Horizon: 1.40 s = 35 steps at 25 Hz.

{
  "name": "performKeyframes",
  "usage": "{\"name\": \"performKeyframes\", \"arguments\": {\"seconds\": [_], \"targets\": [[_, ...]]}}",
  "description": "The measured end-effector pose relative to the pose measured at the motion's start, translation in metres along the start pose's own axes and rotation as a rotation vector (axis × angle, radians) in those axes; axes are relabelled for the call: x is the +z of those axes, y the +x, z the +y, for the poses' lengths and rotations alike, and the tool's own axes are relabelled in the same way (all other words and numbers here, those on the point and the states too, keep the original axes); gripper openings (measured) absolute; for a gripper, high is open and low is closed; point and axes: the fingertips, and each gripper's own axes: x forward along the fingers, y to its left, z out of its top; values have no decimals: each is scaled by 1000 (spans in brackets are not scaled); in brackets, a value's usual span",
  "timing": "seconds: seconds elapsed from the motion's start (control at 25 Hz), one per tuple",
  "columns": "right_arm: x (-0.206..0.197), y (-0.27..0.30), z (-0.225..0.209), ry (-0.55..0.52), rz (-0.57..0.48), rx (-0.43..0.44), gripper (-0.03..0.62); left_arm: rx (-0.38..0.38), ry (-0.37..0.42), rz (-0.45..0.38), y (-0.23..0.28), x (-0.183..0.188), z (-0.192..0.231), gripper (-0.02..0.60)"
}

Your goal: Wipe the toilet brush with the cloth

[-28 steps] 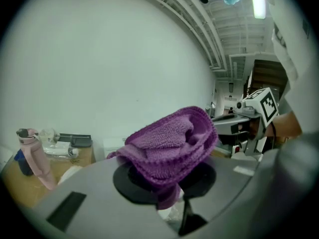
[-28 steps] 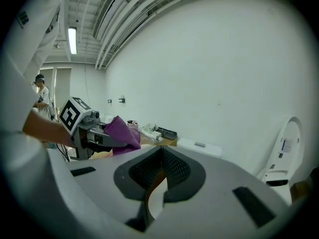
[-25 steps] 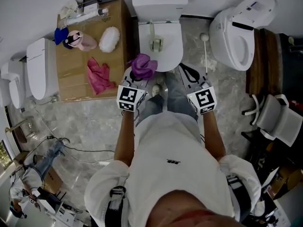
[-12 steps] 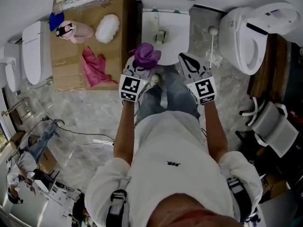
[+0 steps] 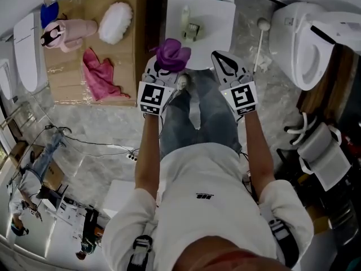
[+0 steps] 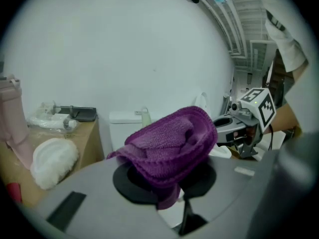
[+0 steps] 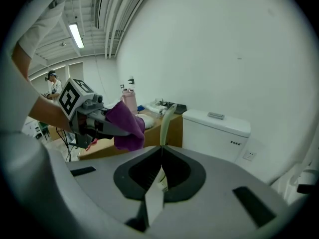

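**Cloth of purple knit pinched in left gripper; pale, slim-handled toilet brush upright on white toilet lid**

The cloth is bunched into a loose mound that rises above the left gripper's jaw tips. The 2 black pads are closed on its lower folds, and 1 short end hangs down between them. In the head view the cloth sits just in front of the near edge of the closed lid, close to the toilet brush but apart from it.

The toilet brush stands in a small holder near the middle of the lid, with the white cistern behind it. Neither gripper touches it.

The right gripper is level with the left one, near the lid's right corner. Its jaws are pressed together with nothing between them. In the right gripper view the brush handle lines up just above the shut tips, but the head view shows the 2 are apart.

The person stands between the grippers in blue jeans and a white top.

- **Left of the toilet:** a brown wooden bench holds a crumpled pink rag, a white fluffy pad and a pink container.
- **Right of the toilet:** a white long-handled stick with a round head stands on the grey marbled floor, beside a second white toilet.
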Motion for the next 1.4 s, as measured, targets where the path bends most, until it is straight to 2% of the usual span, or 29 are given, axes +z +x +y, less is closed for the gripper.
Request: {"name": "performKeyframes", "arguments": {"seconds": [0.48, 0.64, 0.84, 1.0, 1.4], "targets": [[-72, 73, -20, -40, 66, 41, 0, -10, -37, 55, 59, -61, 21, 89], [-94, 96, -19, -62, 89, 80, 3, -12, -48, 63, 74, -78, 25, 91], [-125, 120, -23, -108, 149, 91, 7, -12, -59, 65, 90, -94, 31, 91], [-144, 139, -28, -99, 168, 97, 11, -21, -64, 74, 101, -105, 32, 95], [-166, 180, -28, -222, 211, 130, 42, -21, -93, 58, 121, -123, 39, 120]]}}
